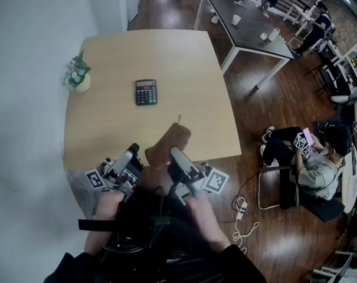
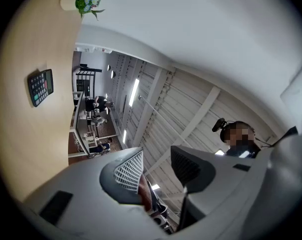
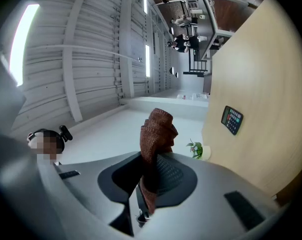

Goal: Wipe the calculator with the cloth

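The black calculator (image 1: 146, 92) lies flat in the middle of the light wooden table (image 1: 184, 63); it also shows as the calculator (image 2: 40, 86) and the calculator (image 3: 232, 119) in the gripper views. A brown knitted cloth (image 1: 169, 141) hangs over the table's near edge. My right gripper (image 1: 174, 153) is shut on this cloth (image 3: 155, 131), which sticks up bunched from between the jaws of the right gripper (image 3: 151, 160). My left gripper (image 1: 133, 150) is just left of the cloth, with the jaws of the left gripper (image 2: 158, 156) apart and nothing between the pads. Both grippers point upward, well short of the calculator.
A small white pot of flowers (image 1: 78, 79) stands at the table's left edge by the white wall. Beyond the table is a dark table (image 1: 249, 25) with cups. A seated person (image 1: 311, 161) and a corded power strip (image 1: 242, 208) are on the floor side to the right.
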Demonstrator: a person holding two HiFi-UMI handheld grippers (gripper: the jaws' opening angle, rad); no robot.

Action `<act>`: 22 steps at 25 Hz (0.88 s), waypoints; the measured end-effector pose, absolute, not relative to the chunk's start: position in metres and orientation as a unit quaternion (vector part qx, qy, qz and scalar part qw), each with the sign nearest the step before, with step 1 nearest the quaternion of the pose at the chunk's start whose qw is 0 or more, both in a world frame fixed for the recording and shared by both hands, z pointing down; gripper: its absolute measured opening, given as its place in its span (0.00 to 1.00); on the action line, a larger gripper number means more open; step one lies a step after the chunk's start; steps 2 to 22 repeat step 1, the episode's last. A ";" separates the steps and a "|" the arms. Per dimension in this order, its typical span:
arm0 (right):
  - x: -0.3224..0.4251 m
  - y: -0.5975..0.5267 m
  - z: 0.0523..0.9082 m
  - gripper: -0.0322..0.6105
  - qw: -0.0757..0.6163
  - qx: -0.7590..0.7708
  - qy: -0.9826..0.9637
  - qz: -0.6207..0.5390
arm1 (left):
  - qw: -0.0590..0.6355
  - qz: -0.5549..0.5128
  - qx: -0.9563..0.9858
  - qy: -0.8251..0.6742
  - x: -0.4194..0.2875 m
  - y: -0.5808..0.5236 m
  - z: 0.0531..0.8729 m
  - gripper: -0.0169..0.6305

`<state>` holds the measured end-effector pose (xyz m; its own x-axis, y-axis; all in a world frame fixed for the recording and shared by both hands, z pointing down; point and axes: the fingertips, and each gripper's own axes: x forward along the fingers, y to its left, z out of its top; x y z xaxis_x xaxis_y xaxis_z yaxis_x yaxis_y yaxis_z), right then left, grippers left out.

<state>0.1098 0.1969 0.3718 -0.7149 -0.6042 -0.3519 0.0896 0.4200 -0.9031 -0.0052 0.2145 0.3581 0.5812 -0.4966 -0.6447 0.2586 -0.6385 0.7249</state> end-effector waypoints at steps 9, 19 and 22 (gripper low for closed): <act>0.115 0.193 0.370 0.15 0.341 -0.164 0.774 -0.509 | 0.418 -0.454 0.783 -0.073 0.001 0.213 0.357 0.30; 0.115 0.193 0.370 0.15 0.341 -0.164 0.774 -0.509 | 0.418 -0.454 0.783 -0.073 0.001 0.213 0.357 0.30; 0.115 0.193 0.370 0.15 0.341 -0.164 0.774 -0.509 | 0.418 -0.454 0.783 -0.073 0.001 0.213 0.357 0.30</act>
